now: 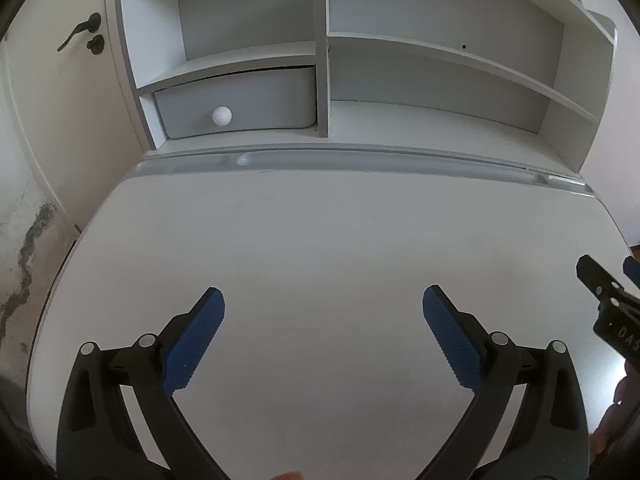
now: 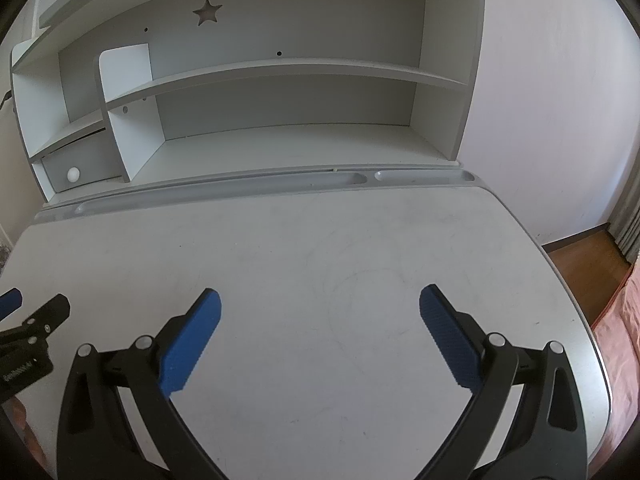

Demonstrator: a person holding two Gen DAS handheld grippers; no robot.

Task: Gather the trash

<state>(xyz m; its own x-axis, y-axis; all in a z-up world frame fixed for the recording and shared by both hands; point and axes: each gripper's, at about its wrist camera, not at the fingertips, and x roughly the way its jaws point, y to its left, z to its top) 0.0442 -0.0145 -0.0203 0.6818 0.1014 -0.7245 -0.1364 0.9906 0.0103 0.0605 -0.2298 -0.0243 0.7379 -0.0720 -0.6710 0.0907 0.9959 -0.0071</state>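
Note:
No trash shows in either view. My left gripper (image 1: 323, 300) is open and empty, hovering over the white desk top (image 1: 320, 232). My right gripper (image 2: 320, 300) is open and empty over the same desk (image 2: 320, 248). The right gripper's black and blue tip shows at the right edge of the left wrist view (image 1: 608, 284). The left gripper's tip shows at the left edge of the right wrist view (image 2: 32, 316).
A white shelf hutch (image 1: 440, 52) stands at the desk's back, with a grey drawer (image 1: 240, 104) and round knob (image 1: 221, 115). A pen groove (image 2: 280, 184) runs along the back. A door (image 1: 60, 100) is at left. Wooden floor (image 2: 580, 248) and pink fabric (image 2: 620, 340) lie at right.

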